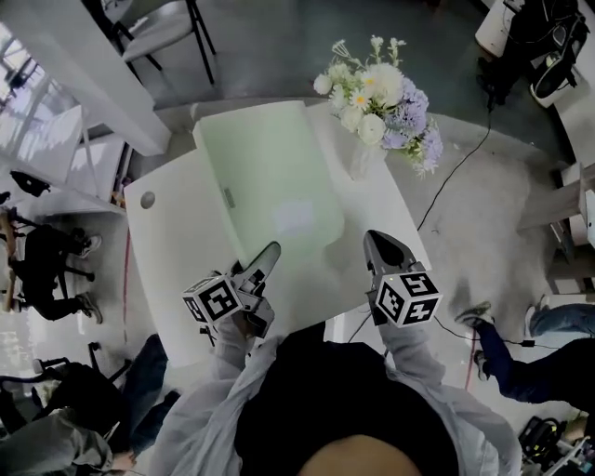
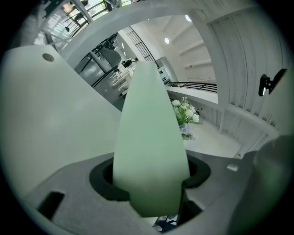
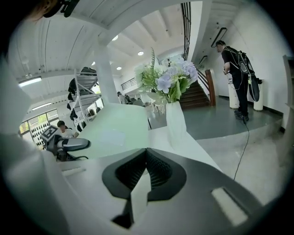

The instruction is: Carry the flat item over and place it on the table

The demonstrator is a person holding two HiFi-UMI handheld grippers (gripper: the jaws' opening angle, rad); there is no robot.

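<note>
The flat item is a pale green board (image 1: 270, 186) lying lengthwise over the white table (image 1: 172, 251). My left gripper (image 1: 265, 263) is shut on its near left edge. In the left gripper view the board (image 2: 149, 137) fills the gap between the jaws and runs away from the camera, with the table (image 2: 46, 114) to its left. My right gripper (image 1: 374, 242) hovers over the table's near right part, just off the board's right corner. Its jaws meet at the tips (image 3: 146, 153), and the board (image 3: 112, 131) lies to their left.
A vase of white and purple flowers (image 1: 376, 102) stands at the table's far right, close to the board's far corner. A chair (image 1: 153, 23) is behind the table. Seated people (image 1: 46, 256) are at the left. A person's legs (image 1: 521, 363) and a floor cable (image 1: 456, 177) are at the right.
</note>
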